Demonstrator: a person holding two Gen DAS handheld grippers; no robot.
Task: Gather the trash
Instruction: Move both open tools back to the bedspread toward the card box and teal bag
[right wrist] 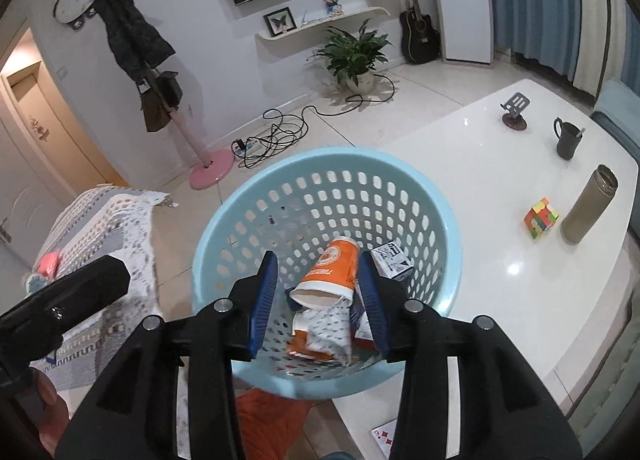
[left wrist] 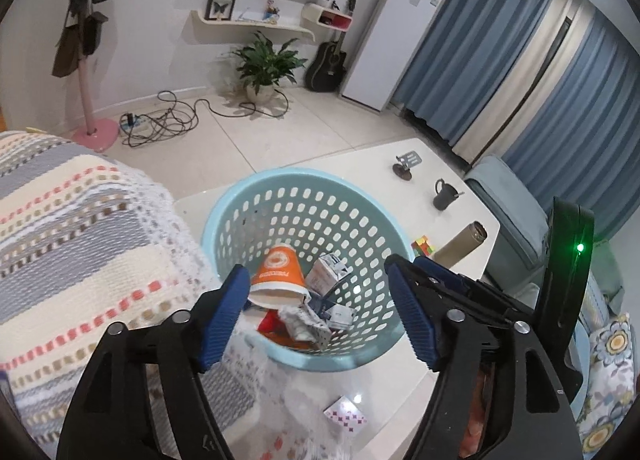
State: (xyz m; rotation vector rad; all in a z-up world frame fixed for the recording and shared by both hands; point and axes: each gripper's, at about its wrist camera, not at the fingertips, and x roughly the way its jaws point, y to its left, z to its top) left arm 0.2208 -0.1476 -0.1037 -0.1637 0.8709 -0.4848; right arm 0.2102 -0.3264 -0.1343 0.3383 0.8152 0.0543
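Right hand-held gripper [right wrist: 318,296] parted above orange cup [right wrist: 330,276] in basket [right wrist: 240,216]

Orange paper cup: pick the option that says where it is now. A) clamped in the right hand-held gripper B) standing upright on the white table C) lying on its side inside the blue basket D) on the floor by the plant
C: the orange paper cup lies tipped over on other trash inside the blue basket, with neither gripper's pads pressing on it.

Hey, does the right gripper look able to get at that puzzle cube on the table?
Probably yes. The right gripper is open and empty above the basket, and the cube sits apart on bare table beside the flask, nothing between.
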